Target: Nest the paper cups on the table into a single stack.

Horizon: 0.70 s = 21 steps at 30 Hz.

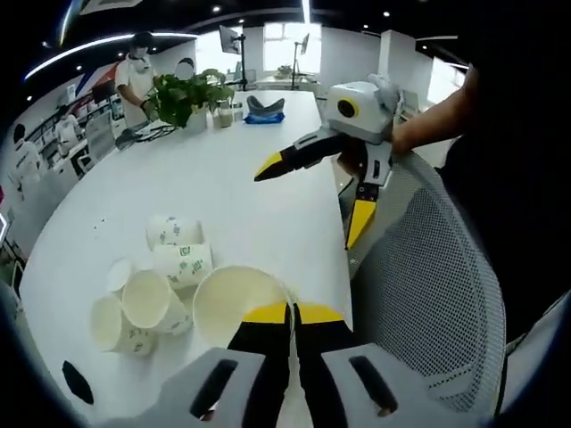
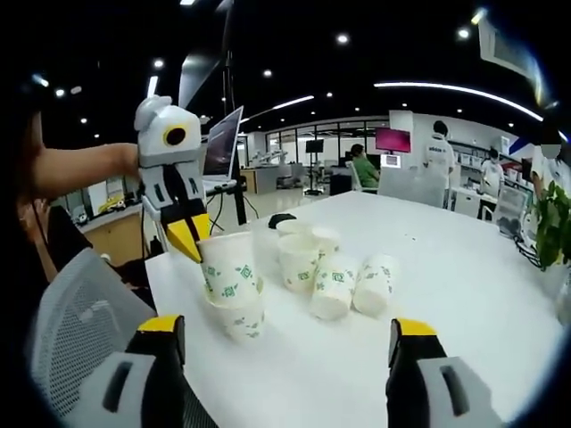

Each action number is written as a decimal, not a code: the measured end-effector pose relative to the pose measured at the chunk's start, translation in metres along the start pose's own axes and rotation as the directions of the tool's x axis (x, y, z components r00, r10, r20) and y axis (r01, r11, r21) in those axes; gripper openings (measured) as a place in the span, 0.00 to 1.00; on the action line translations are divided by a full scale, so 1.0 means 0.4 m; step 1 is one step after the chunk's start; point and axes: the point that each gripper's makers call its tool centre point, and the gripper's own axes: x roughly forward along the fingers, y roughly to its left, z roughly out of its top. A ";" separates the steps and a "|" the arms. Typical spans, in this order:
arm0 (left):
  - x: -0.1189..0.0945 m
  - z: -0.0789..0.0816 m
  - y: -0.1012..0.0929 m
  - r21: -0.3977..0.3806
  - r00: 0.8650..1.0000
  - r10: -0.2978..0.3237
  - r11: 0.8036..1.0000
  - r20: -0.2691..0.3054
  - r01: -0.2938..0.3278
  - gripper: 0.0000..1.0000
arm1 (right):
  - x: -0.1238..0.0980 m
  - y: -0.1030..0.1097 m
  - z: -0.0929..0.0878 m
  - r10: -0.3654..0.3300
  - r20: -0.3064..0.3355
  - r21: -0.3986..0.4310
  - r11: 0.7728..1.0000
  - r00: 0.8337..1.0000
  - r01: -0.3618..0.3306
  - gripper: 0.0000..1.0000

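**Ana:** Bright open-plan office all round, and a long white table [image 2: 464,267] with a smooth matte top. Where are the paper cups?

**Ben:** In the right gripper view they cluster near the table's near corner, around 10 o'clock from centre. One held cup [image 2: 228,264] sits upright inside another cup [image 2: 241,316] beneath it. Three loose upright cups [image 2: 299,259] stand just behind, and two tipped cups [image 2: 352,283] lie on their sides at 12 o'clock.

**Ana:** What's holding it?

**Ben:** The left gripper [image 2: 187,239], jaws clenched on the rim, yellow tips pinching the thin wall. In its own view the jaws [image 1: 290,314] meet at the rim of that cup [image 1: 239,303], at 6 o'clock.

**Ana:** Why grip there?

**Ben:** I'd judge the rolled rim is the stiffest part; the tapered sides let one cup slide into the next.

**Ana:** And the right gripper [image 1: 330,192]?

**Ben:** Jaws spread wide and released, empty, hovering above the table edge beside a grey mesh chair back [image 1: 437,294]. Probably waiting to fetch another.

**Ana:** Texture?

**Ben:** Cream paper, green printed motifs, slightly soft.
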 end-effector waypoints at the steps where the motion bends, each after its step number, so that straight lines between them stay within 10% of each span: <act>1: 0.002 0.000 0.001 -0.003 1.000 -0.001 1.000 0.003 0.001 0.00 | 0.000 0.000 -0.001 0.000 -0.002 0.000 1.000 1.000 0.000 0.96; 21: 0.039 -0.008 -0.001 -0.037 0.999 -0.052 0.998 0.002 0.052 0.01 | 0.001 0.003 -0.010 0.003 -0.021 -0.004 1.000 1.000 -0.003 0.93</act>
